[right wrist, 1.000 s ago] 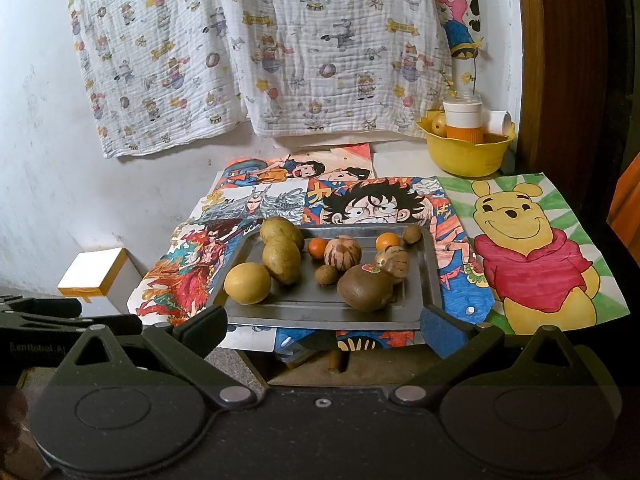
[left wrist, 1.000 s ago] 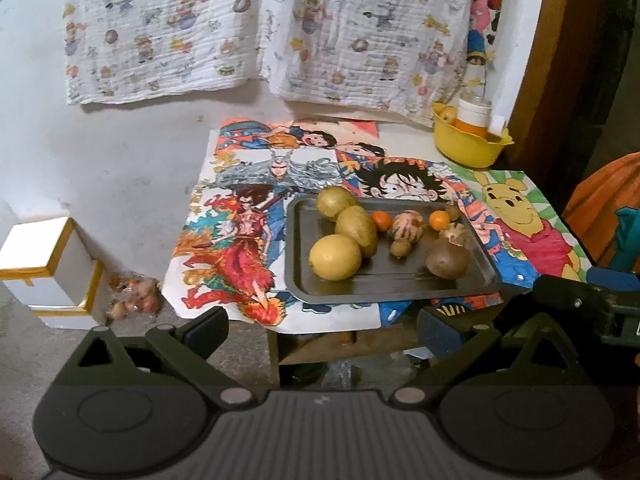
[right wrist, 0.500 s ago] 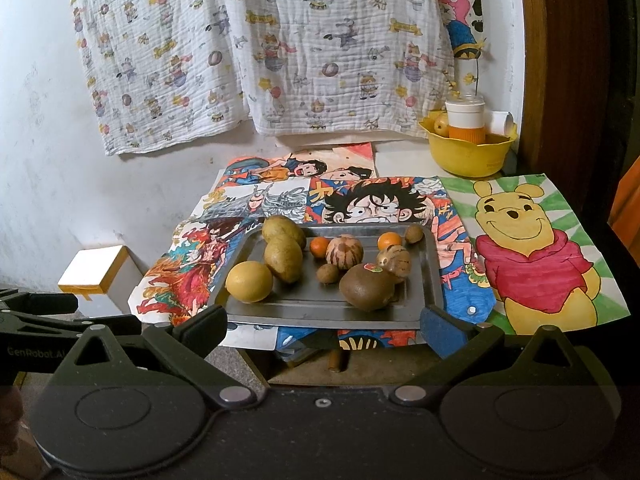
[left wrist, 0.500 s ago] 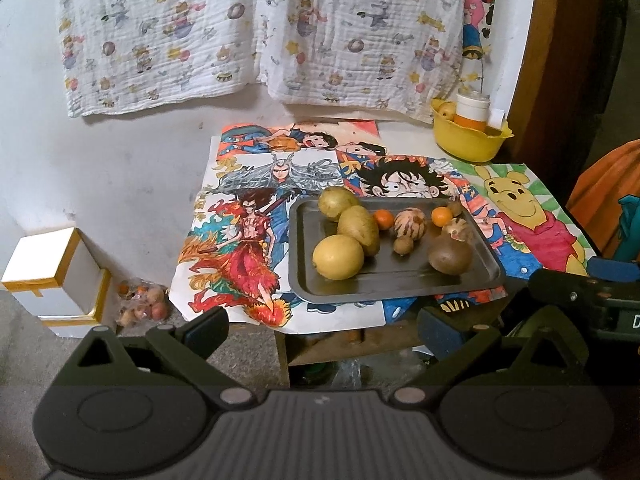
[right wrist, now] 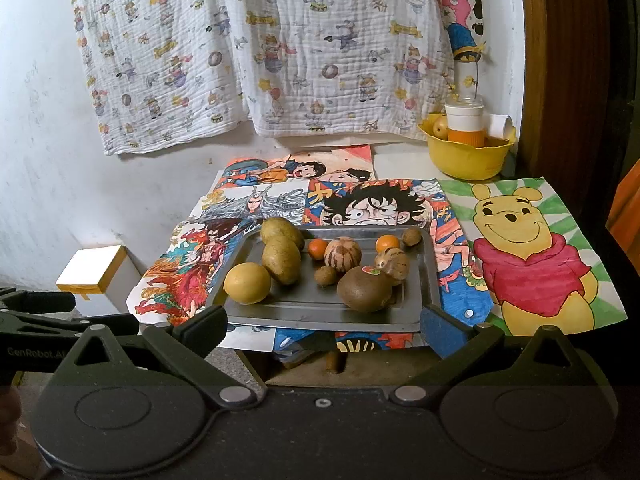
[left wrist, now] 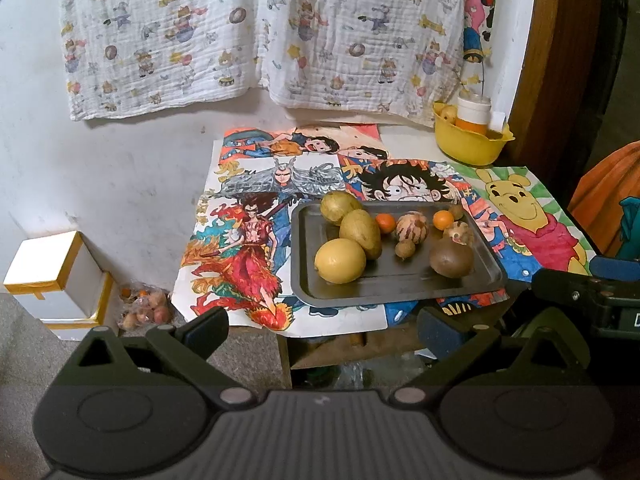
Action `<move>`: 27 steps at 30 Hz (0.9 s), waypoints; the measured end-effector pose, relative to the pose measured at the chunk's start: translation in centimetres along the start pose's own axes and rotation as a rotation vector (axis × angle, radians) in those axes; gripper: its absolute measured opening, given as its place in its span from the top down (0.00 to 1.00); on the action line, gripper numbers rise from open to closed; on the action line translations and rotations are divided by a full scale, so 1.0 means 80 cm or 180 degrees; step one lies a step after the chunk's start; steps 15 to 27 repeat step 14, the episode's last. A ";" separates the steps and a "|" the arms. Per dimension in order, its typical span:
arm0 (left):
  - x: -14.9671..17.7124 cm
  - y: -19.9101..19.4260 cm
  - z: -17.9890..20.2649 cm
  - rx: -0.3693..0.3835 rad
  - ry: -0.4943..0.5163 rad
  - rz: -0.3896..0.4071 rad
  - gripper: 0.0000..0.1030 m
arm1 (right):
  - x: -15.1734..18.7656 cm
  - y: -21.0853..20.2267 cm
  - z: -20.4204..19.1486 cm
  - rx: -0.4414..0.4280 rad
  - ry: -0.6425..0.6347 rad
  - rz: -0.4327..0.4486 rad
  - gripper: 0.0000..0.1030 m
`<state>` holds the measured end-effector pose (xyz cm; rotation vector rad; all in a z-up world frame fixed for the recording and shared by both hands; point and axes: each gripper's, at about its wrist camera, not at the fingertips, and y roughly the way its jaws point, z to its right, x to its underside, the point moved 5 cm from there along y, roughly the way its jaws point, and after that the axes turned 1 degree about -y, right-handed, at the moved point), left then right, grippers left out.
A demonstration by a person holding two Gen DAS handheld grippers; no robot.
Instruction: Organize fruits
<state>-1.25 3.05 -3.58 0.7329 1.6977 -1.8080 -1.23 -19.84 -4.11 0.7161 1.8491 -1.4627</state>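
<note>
Right gripper [right wrist: 322,326] nearer: grey metal tray [right wrist: 427,280] of mixed fruits just ahead of its released jaws.
Left gripper [left wrist: 322,326] released, empty; tray ahead-right; brown round kiwi [right wrist: 364,289] nearest right jaws.

1. Grey metal tray [right wrist: 426,276].
2. Yellow lemon [right wrist: 247,283]; brown kiwi [right wrist: 364,290] with a red-green sticker.
3. Two orange tangerines [right wrist: 318,249].
4. Yellow bowl [right wrist: 464,158].
5. White cloth [right wrist: 260,40] printed with small cartoon figures.
6. Yellow bear in a red shirt on the green-rayed drawing [right wrist: 532,256].
</note>
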 end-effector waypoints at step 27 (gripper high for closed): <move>0.000 0.000 -0.004 -0.0028 -0.0024 0.0004 0.01 | 0.000 0.000 -0.002 0.0000 -0.0004 -0.0013 0.01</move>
